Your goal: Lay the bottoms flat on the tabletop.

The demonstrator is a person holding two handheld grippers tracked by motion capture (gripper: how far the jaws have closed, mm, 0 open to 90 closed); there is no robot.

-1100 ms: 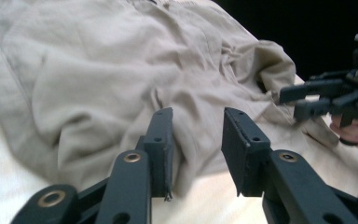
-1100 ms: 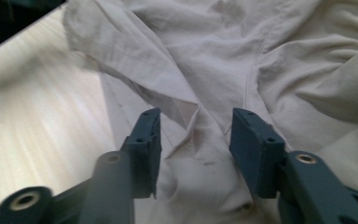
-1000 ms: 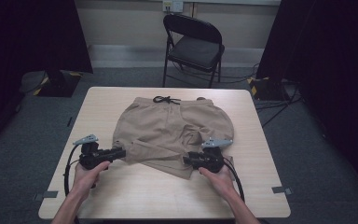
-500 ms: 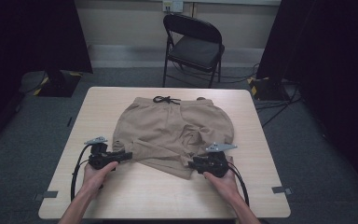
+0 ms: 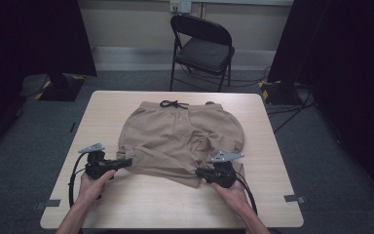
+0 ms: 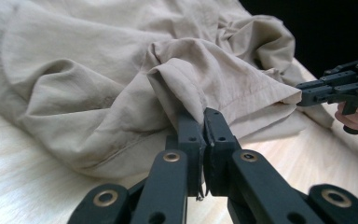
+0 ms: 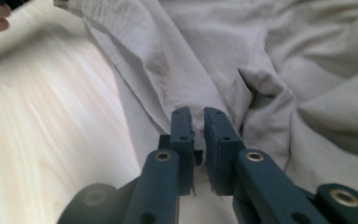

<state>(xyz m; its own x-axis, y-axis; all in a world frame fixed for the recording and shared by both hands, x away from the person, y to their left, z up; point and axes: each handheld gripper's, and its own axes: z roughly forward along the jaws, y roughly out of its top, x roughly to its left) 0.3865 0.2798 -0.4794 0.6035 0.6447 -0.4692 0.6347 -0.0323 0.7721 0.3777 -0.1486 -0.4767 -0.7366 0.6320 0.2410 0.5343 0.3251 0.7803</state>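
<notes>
Left gripper (image 5: 124, 163) & right gripper (image 5: 199, 172) pinch shorts (image 5: 180, 139); chair (image 5: 202, 48) behind table (image 5: 141, 204).

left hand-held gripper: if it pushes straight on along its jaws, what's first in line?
The left hand-held gripper is already clamped on the hem of the beige shorts. Going on, it would likely push into more of that bunched fabric, well before reaching the right hand-held gripper.
</notes>
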